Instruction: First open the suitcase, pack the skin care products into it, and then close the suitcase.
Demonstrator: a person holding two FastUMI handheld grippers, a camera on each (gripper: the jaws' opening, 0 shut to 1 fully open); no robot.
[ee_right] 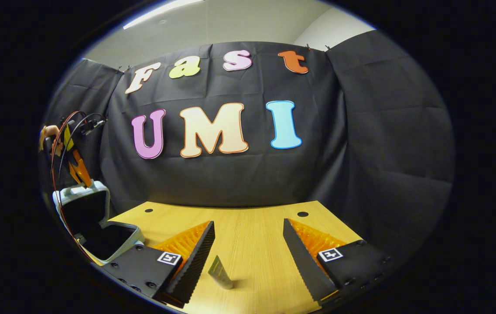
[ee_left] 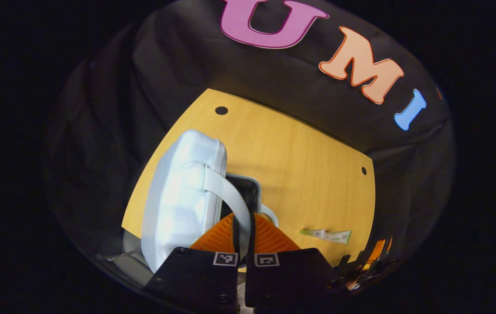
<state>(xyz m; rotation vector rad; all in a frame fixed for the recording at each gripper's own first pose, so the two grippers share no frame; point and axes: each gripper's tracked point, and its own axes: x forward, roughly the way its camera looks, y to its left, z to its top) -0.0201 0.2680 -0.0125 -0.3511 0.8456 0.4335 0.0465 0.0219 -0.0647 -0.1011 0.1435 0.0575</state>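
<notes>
Left gripper view: left gripper [ee_left: 243,226] pinches the pale-blue hard-shell suitcase's [ee_left: 178,200] white strap handle [ee_left: 230,196], propping its lid up for packing. Right gripper [ee_right: 248,257] gapes wide, empty, around the small green-and-white skincare tube [ee_right: 220,272] at six o'clock, ready to take it.

No word, brand or number can be read on any object. The only signs are square black-and-white coded markers, one on each finger mount. On the left gripper [ee_left: 244,218] a pair of markers [ee_left: 224,258] sits side by side just behind the fingers, which are pressed together on the suitcase handle [ee_left: 230,196]. On the right gripper [ee_right: 248,223] one marker [ee_right: 169,257] sits behind its left finger and another [ee_right: 331,254] behind its right. The skin care tube [ee_right: 220,272], standing tilted between the right gripper's spread fingers, carries print too small to make out.
</notes>
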